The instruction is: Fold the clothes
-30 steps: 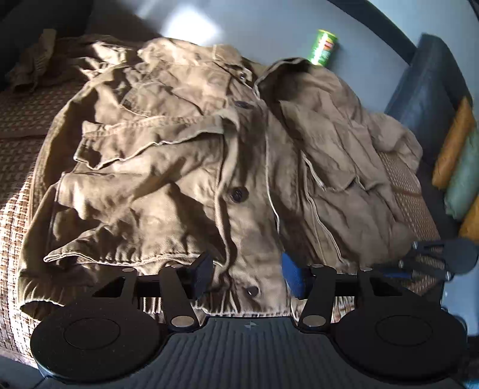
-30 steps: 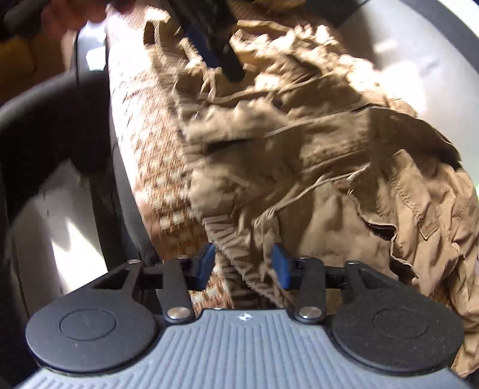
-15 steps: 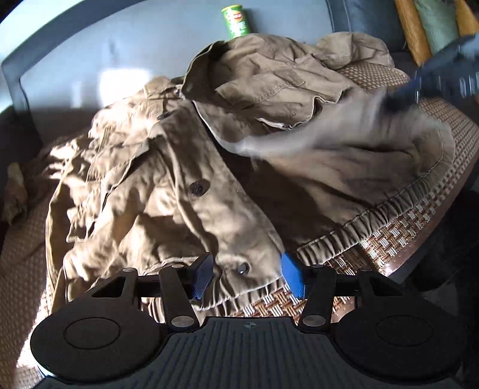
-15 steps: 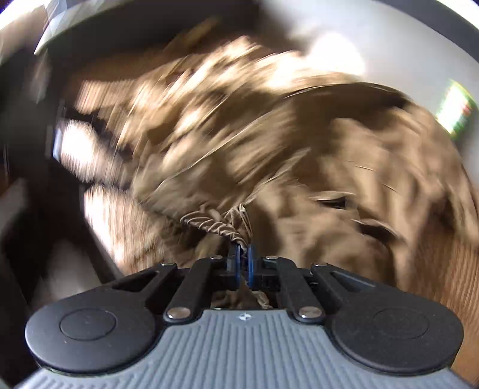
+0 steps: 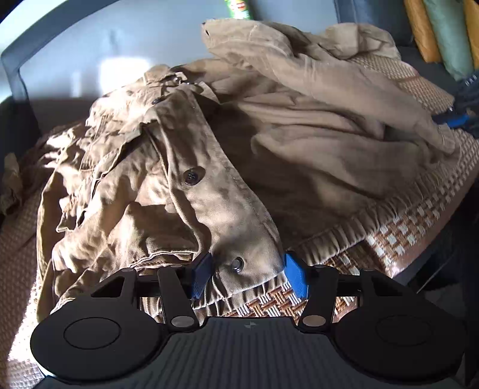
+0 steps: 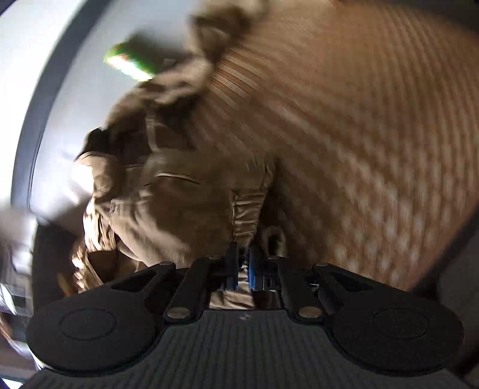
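Two grippers work one tan button-front jacket (image 5: 191, 191) spread on a woven mat (image 5: 398, 227). The left gripper (image 5: 250, 276) straddles the jacket's lower front corner, its jaws closing but not yet pressing. The right gripper (image 6: 244, 266) is clamped on what seems the ribbed hem; that view is badly blurred. A green can (image 5: 238, 7) is cut off at the top edge.
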The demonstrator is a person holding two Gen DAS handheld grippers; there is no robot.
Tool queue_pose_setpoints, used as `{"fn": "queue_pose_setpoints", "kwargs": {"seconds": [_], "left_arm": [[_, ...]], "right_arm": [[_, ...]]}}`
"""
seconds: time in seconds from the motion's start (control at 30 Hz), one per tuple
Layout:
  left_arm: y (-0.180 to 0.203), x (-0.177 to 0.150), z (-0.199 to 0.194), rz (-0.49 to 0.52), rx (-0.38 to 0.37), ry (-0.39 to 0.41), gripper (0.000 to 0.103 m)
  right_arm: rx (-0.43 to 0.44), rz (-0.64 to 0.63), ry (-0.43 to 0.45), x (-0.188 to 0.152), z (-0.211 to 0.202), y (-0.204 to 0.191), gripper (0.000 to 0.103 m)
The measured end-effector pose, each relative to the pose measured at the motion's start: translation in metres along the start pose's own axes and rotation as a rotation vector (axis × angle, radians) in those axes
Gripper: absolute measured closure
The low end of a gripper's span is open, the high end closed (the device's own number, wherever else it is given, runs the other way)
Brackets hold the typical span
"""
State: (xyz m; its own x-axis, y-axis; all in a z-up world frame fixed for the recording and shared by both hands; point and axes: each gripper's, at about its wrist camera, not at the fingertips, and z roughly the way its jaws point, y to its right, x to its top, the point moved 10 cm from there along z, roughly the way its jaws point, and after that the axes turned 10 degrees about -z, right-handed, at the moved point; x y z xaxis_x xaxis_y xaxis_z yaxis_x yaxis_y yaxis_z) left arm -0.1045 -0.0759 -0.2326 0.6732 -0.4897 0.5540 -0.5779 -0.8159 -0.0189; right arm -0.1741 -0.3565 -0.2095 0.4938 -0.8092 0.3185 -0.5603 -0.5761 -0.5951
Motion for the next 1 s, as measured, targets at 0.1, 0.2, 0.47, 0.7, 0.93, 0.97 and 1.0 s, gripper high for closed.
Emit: {"fn": "queue_pose_setpoints", "kwargs": {"seconds": [0.1,0.2,0.47,0.7,0.93,0.97,1.0], "left_arm": [[-0.006,0.003,-0.002,-0.045,-0.011,0.007,0.062],[-0.015,0.005,-0.004,-0.118,-0.038,0.008,0.081],[-0.022,0.008,-0.023,-0.164,-0.147,0.016,0.088],[-0.027,0.008,-0.018,-0.233,-0.185,0.018,0.087],[-0.035,0.005,-0.011,-0.318,-0.247,0.015,0.085],[-0.035,0.005,-0.011,-0.32,-0.251,0.017,0.085],[-0.035,0.004,-0.011,-0.321,-0.255,0.02,0.085]], "right_arm": [[0.036,0.025,0.015,0.0,-0.01,-0.003,0.096],[0.0,0.024,0.09,0.002,-0.032,0.005,0.103],[-0.055,-0.199,0.125,0.005,-0.05,-0.023,0.1],[0.239,-0.804,0.015,0.026,0.021,-0.241,0.09],[0.107,-1.213,-0.11,0.047,0.203,-0.362,0.058],[0.041,-1.249,-0.101,0.055,0.23,-0.367,0.058],[-0.032,-1.276,-0.088,0.065,0.257,-0.369,0.057]]}}
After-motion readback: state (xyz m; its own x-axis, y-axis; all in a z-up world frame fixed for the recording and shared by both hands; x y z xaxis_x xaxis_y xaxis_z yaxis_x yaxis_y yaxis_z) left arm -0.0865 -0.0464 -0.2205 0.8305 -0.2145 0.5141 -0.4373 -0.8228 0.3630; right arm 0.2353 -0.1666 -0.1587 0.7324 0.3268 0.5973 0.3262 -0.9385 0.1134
